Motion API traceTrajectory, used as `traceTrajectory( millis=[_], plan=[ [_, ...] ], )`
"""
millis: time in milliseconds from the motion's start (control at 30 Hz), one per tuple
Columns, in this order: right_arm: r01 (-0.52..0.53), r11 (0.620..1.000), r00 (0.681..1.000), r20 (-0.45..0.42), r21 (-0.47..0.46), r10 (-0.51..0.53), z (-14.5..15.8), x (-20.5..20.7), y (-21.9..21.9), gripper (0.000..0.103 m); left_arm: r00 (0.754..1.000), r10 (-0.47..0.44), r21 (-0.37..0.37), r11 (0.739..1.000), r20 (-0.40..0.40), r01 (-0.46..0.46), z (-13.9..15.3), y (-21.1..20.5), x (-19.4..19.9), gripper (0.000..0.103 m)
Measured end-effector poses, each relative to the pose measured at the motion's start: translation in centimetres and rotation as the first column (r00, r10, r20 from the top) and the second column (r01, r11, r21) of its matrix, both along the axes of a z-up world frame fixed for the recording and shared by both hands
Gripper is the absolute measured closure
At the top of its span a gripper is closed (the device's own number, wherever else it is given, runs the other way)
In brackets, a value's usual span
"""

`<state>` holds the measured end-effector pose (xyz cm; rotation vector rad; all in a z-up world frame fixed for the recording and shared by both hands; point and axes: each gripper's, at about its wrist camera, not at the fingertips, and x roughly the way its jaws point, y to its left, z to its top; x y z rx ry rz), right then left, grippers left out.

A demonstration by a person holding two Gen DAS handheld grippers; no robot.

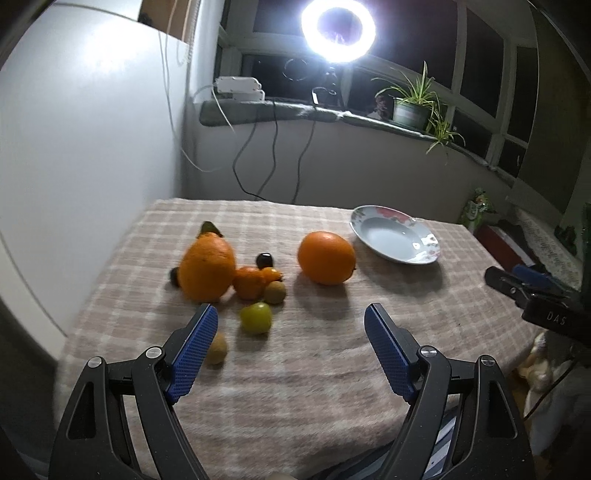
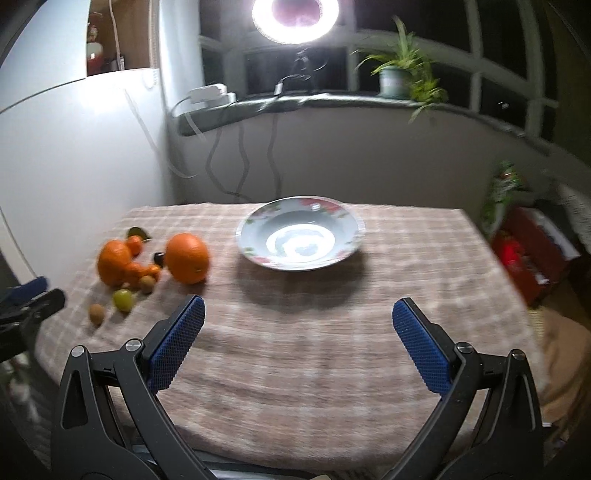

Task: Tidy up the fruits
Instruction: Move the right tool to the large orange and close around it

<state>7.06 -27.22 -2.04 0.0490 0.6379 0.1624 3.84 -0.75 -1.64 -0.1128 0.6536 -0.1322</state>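
Observation:
On the checked cloth lies a cluster of fruit: a big leafy orange (image 1: pixel 208 270), a small mandarin (image 1: pixel 249 281), a dark plum (image 1: pixel 264 260), a green fruit (image 1: pixel 255 317) and two small brown fruits (image 1: pixel 275 292) (image 1: pixel 217 348). A round orange (image 1: pixel 326 257) (image 2: pixel 186 258) sits alone to the right, near a floral plate (image 1: pixel 397 236) (image 2: pixel 301 233) with nothing in it. My left gripper (image 1: pixel 291 314) hangs open just short of the cluster. My right gripper (image 2: pixel 298 308) is open too, in front of the plate, and shows at the right edge (image 1: pixel 517 282) of the left wrist view.
The table (image 2: pixel 406 258) stands against a white wall on the left. Behind it cables hang from a sill carrying a ring light (image 1: pixel 338 29) and a potted plant (image 1: pixel 412 107). Red boxes (image 2: pixel 532 247) sit past the table's right edge.

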Motion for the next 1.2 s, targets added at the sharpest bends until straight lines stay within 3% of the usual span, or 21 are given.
traceTrajectory(
  millis=[200, 367, 567, 667, 900, 1200],
  plan=[
    [-0.128, 0.990, 0.991, -0.038, 0.057, 0.130, 0.1, 3.3, 1.6, 0.000, 0.999, -0.042, -0.052, 0.998, -0.019, 0.041, -1.1, -0.9, 1.9, 0.022],
    [-0.244, 0.965, 0.965, -0.077, 0.096, 0.252, 0.5, 7.2, 3.2, 0.000, 0.997, -0.067, -0.086, 0.994, -0.030, 0.064, -1.9, -1.7, 3.4, 0.022],
    [-0.377, 0.905, 0.895, -0.176, 0.196, 0.411, 0.3, 12.2, 5.7, 0.000, 0.995, -0.092, -0.147, 0.985, -0.040, 0.085, -2.9, -2.6, 5.8, 0.026],
    [-0.423, 0.880, 0.858, -0.218, 0.216, 0.466, -0.4, 14.7, 7.2, 0.006, 0.994, -0.092, -0.178, 0.981, -0.051, 0.082, -3.4, -2.7, 7.1, 0.029],
    [-0.434, 0.846, 0.775, -0.351, 0.309, 0.526, -3.0, 19.5, 9.3, 0.030, 0.994, -0.087, -0.229, 0.971, -0.061, 0.071, -3.9, -3.0, 9.1, 0.034],
    [-0.418, 0.841, 0.724, -0.434, 0.344, 0.537, -5.4, 21.7, 10.6, 0.031, 0.990, -0.096, -0.262, 0.963, -0.103, 0.066, -5.1, -3.5, 11.3, 0.037]
  ],
)
